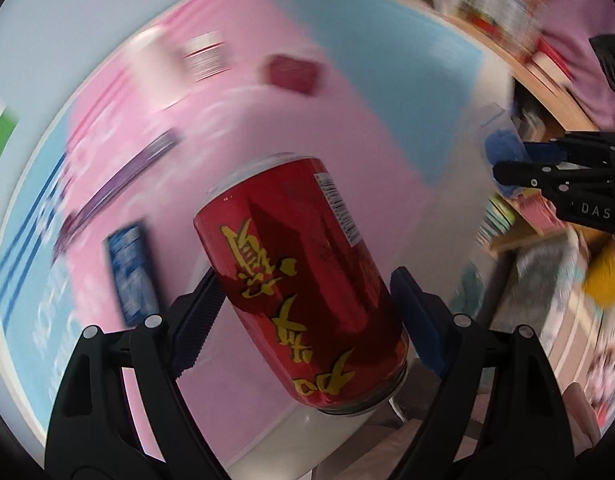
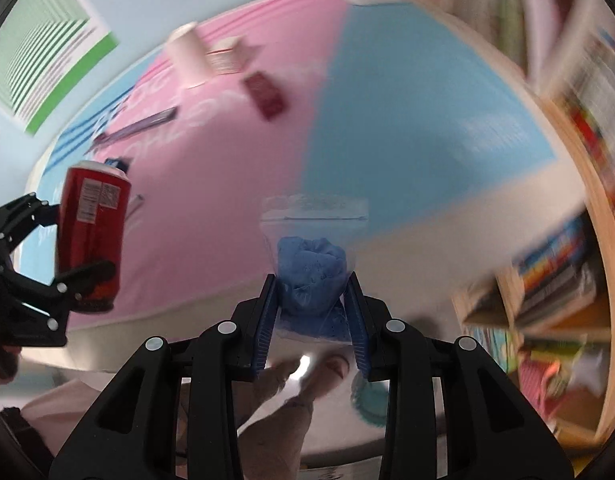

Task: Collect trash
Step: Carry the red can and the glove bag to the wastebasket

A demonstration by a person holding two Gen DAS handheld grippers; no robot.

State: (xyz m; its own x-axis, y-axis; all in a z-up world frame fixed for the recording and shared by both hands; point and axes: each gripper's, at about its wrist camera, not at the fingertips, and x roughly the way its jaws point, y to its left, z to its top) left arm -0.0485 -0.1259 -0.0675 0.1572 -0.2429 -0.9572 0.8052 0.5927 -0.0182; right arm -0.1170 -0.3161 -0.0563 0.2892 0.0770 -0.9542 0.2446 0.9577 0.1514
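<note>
Left wrist view: left gripper (image 1: 307, 304) clamps red can (image 1: 303, 280) mid-body, lifted off the mat's (image 1: 267, 128) near edge; rigid, slick, probably light. Right gripper (image 2: 311, 300) pinches soft plastic bag (image 2: 311, 276) of blue stuff, crushable, hold at bulge.

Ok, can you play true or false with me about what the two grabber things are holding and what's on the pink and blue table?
1. The left gripper is squeezing a red can. True.
2. The can has green writing on it. False: the writing is yellow.
3. The right gripper holds a clear plastic bag with something blue scrunched inside. True.
4. The right gripper is wide open with nothing in it. False: it is shut on the bag.
5. A dark red packet lies on the pink part of the table. True.
</note>
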